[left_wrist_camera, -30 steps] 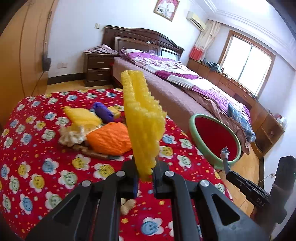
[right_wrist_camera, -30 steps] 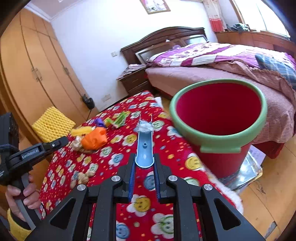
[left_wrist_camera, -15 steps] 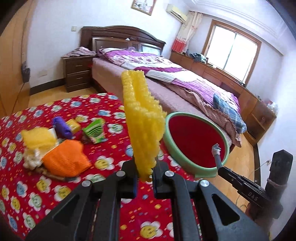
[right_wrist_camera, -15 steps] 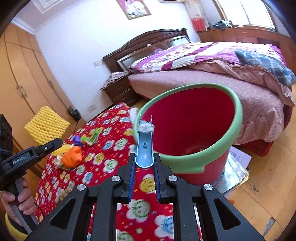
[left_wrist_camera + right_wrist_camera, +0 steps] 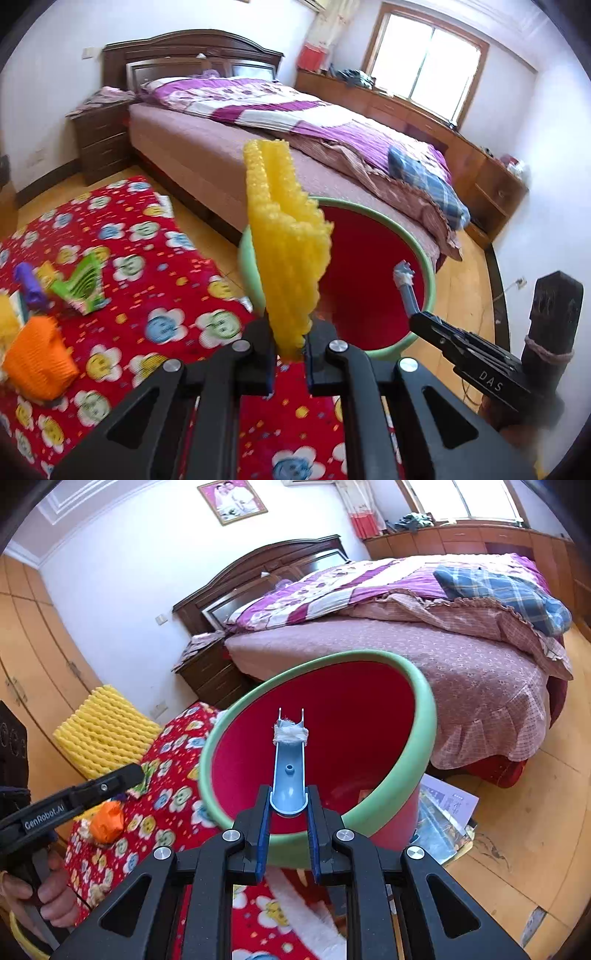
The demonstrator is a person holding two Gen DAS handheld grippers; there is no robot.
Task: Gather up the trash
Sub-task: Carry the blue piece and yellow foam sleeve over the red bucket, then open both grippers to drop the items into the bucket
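My left gripper (image 5: 290, 352) is shut on a yellow foam net sleeve (image 5: 286, 243) that stands upright, just at the near rim of a red bucket with a green rim (image 5: 369, 277). The sleeve also shows in the right wrist view (image 5: 105, 731). My right gripper (image 5: 288, 814) is shut on a blue plastic stick (image 5: 290, 764) with white fluff at its tip, held over the bucket's mouth (image 5: 317, 738). The stick also shows in the left wrist view (image 5: 406, 286).
A red flowered cloth (image 5: 155, 295) carries an orange wrapper (image 5: 37, 360), a green wrapper (image 5: 83, 280) and a purple piece (image 5: 27, 284). A bed (image 5: 295, 140) stands behind the bucket. Papers (image 5: 443, 812) lie on the wooden floor beside it.
Both grippers have moved toward the bucket with their loads. The stick's tip is now over the bucket's mouth and the sleeve is at its rim.
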